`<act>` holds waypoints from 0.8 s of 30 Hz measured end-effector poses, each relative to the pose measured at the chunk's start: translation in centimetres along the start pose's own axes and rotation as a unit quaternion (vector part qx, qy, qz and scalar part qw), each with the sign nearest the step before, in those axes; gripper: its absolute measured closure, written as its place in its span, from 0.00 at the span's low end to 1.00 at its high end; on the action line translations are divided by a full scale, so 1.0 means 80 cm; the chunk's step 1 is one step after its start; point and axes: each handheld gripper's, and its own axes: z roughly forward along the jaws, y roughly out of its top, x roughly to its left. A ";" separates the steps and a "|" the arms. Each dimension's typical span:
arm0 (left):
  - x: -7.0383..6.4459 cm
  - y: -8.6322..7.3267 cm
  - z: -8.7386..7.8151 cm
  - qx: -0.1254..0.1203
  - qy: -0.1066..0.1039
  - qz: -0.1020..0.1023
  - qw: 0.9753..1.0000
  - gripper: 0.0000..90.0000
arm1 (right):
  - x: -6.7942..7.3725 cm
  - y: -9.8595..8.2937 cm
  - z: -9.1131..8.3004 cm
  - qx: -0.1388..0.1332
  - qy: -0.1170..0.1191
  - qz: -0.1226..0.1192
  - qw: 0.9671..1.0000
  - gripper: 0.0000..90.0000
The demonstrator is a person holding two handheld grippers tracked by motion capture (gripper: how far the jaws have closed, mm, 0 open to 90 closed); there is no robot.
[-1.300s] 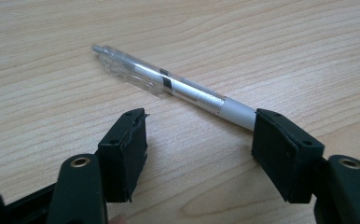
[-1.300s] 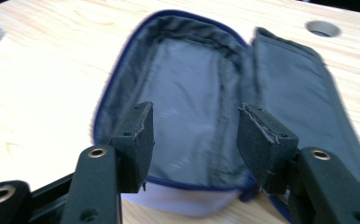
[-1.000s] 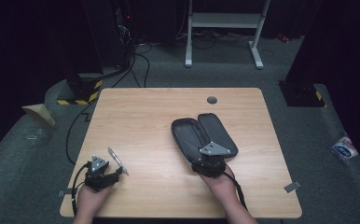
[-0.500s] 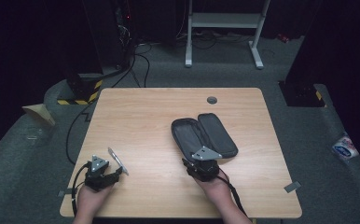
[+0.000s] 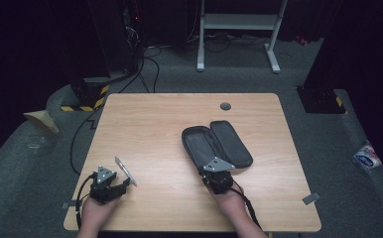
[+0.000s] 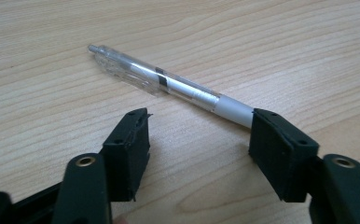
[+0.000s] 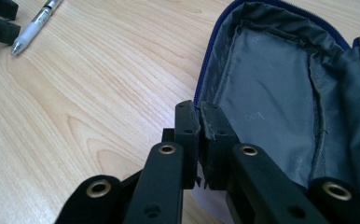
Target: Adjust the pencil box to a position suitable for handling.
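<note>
At the table's (image 5: pixel 145 124) near left corner, the left gripper (image 6: pixel 199 140) rests with jaws spread wide, the pen (image 6: pixel 169 84) lying flat just past them, its end by one jaw. Right of centre lies the open case (image 5: pixel 214 146); the right gripper (image 7: pixel 200 123) is clamped on its near rim.

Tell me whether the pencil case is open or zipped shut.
Open: the pencil case lies spread in two halves, its grey lining exposed.

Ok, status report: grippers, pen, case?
Left gripper open, jaws astride the pen, not yet closed. Right gripper shut on the rim of the open case. Nothing between pen and case.
</note>
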 end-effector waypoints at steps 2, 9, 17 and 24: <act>0.000 0.000 -0.002 0.003 0.000 0.003 1.000 0.51 | -0.001 -0.002 -0.003 -0.001 0.000 0.000 1.000 0.96; -0.013 0.010 -0.012 -0.021 0.003 0.009 1.000 0.63 | -0.004 -0.009 -0.013 0.000 0.001 -0.002 1.000 0.96; -0.070 0.026 -0.001 -0.017 -0.030 0.043 0.998 0.65 | -0.013 -0.021 -0.029 0.001 0.001 0.007 1.000 0.96; -0.103 0.026 0.014 -0.001 -0.056 0.064 0.996 0.63 | -0.024 -0.030 -0.044 0.001 -0.006 0.013 1.000 0.95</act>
